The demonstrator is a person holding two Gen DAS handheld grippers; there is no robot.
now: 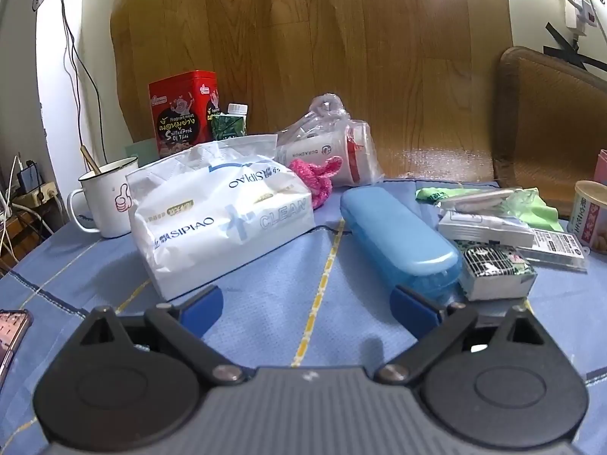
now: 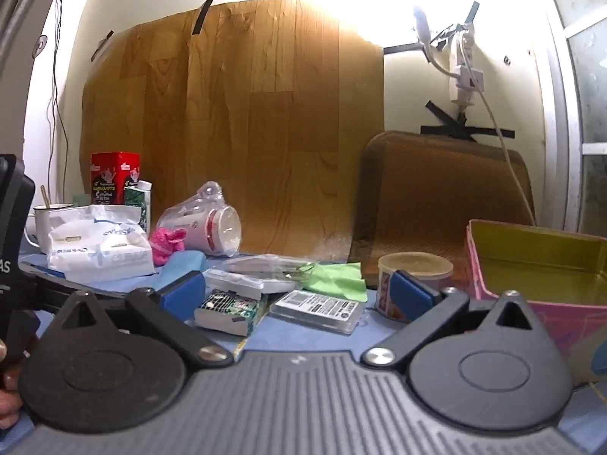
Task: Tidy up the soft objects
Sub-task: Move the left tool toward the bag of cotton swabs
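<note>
Just ahead of the left gripper (image 1: 307, 305), a little outside its left finger, lies the white tissue pack (image 1: 222, 214) on the blue cloth (image 1: 322, 303); the jaws are spread wide with nothing between them. Beyond the pack, ahead of the jaws, sits the pink knitted piece (image 1: 318, 180), touching the bagged cup (image 1: 334, 151). The right gripper (image 2: 297, 290) likewise stands spread and empty, with the green cloth (image 2: 337, 276) ahead between its fingers and the open pink box (image 2: 538, 265) off past its right finger. The likely step is picking the first soft item. It seems best to centre the jaws over the tissue pack's narrow side, then close gently, since it will squash. The blue case (image 1: 398, 227) by the right finger should be avoided.
</note>
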